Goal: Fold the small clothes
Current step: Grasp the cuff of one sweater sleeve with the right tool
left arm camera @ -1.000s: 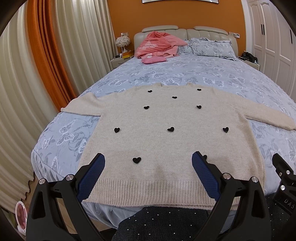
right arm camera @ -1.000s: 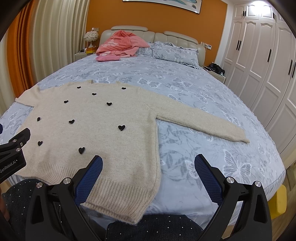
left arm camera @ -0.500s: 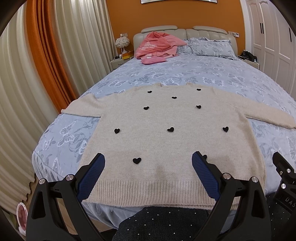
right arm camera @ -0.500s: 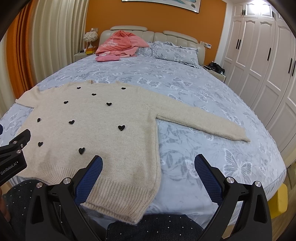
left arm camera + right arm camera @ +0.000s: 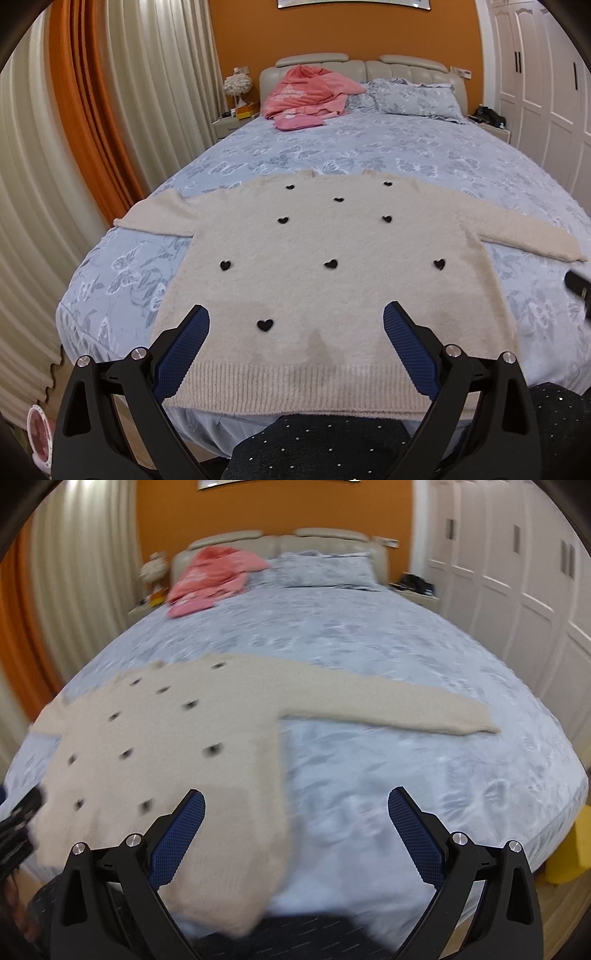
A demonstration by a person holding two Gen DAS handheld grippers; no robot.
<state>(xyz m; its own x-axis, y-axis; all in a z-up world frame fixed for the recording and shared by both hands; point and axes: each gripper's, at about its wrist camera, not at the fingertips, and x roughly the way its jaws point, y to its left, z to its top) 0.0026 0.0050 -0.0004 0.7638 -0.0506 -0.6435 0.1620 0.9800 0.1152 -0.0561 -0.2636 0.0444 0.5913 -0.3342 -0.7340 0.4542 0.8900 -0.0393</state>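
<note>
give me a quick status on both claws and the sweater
Left claw open, over hem. Right claw open, empty. Sweater flat on bed, unfolded. Nothing on it.

No legible text anywhere.

Both wrist cameras look from the foot of the bed (image 5: 369, 147) toward the headboard (image 5: 362, 64), low over the near edge. The left view faces straight up the sweater (image 5: 332, 295); the right view, blurred, sits further right, sharing sweater (image 5: 166, 757) and headboard (image 5: 280, 539).
</note>
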